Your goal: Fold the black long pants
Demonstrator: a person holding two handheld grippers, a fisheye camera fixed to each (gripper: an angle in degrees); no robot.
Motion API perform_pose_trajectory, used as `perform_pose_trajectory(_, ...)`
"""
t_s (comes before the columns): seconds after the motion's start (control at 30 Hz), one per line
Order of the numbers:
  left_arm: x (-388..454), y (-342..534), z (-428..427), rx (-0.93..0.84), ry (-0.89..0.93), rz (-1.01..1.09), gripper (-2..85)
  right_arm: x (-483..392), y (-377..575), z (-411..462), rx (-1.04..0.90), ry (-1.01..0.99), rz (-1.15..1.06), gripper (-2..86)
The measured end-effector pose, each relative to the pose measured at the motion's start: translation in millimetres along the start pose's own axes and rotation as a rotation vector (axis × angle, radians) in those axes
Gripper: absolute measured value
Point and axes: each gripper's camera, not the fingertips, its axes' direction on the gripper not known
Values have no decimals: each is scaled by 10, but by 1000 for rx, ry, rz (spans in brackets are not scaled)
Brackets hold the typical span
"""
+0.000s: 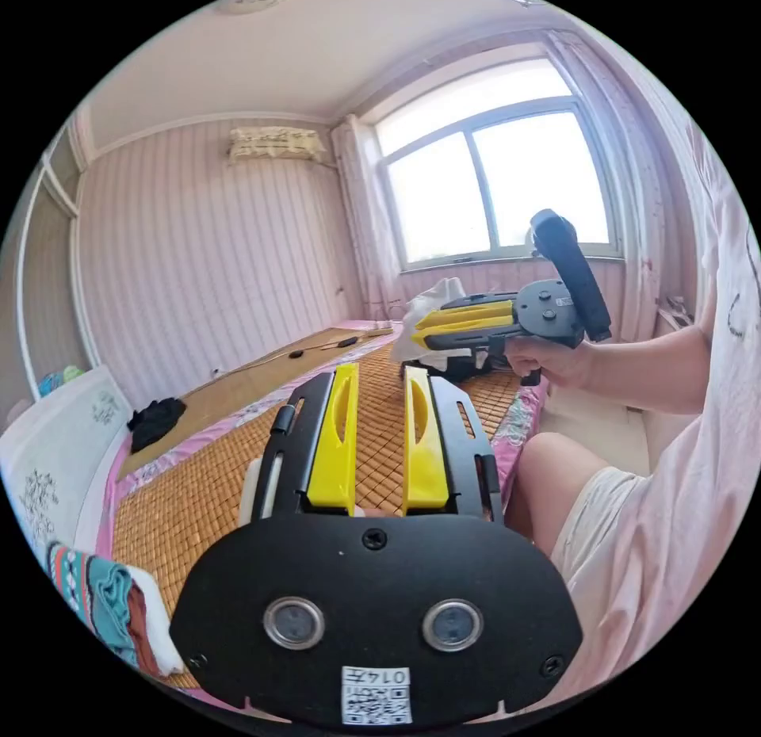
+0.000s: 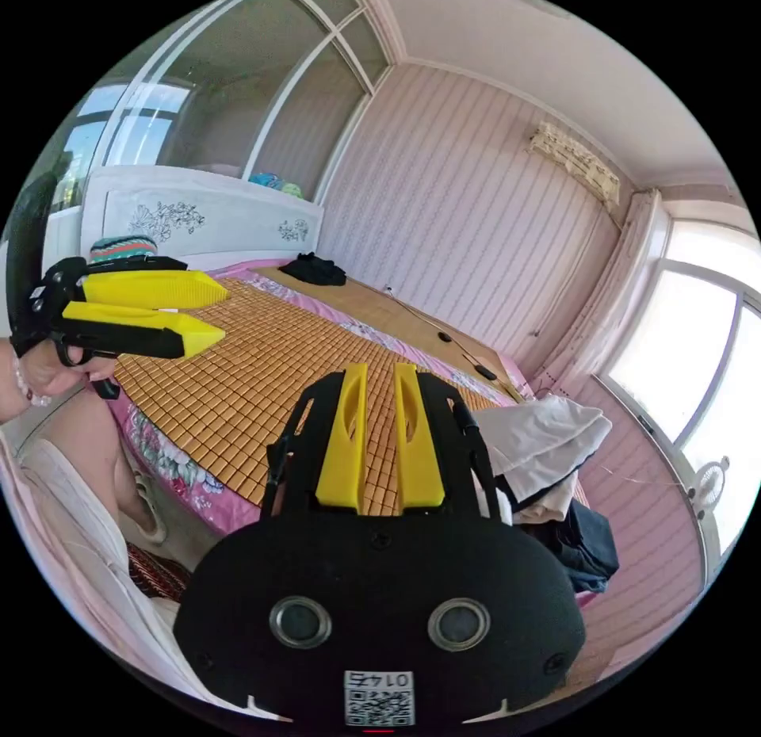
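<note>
**A:** What lies nearest?

**B:** My left tongs, in the left gripper view: yellow jaws parted, nothing between them, held above the bamboo mat at the bed's near edge. In the right gripper view, my right tongs are likewise empty, with a narrower gap between the jaws.

**A:** And each pair as seen from the other side?

**B:** The right gripper view shows the left tongs in a hand, jaws apart, over the mat's near edge. The left gripper view shows the right tongs in the other hand, in front of a pile of white clothes.

**A:** Where are the pants?

**B:** I cannot tell for certain. A dark garment lies under the white clothes at the bed's foot corner, near the right tongs. A crumpled black garment lies well apart from both tongs, at the far corner by the headboard; the left gripper view also shows it. Neither pair of tongs touches either one.

**A:** Beyond?

**B:** A bright window past the foot of the bed.
</note>
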Motion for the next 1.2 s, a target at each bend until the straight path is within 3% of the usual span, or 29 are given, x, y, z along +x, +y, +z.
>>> perform_pose_trajectory(0.33,701,-433,1689,80,335,-71,119,1926,1119,-212,-164,201,368,77)
perform_pose_trajectory(0.53,1013,-645,2770,29,441,-53,129,2781,1564,-214,-226,301,564,101)
perform_pose_trajectory(0.8,1501,-748,4563,-134,617,-48,145,3851,1859,-122,-255,287,685,125)
perform_pose_trajectory(0.93,1929,-810,5488,-223,669,57,158,4357,1870,-85,-237,292,701,133)
perform_pose_trajectory(1.2,2513,-992,6759,-310,745,100,163,5061,1848,-61,-210,283,713,141)
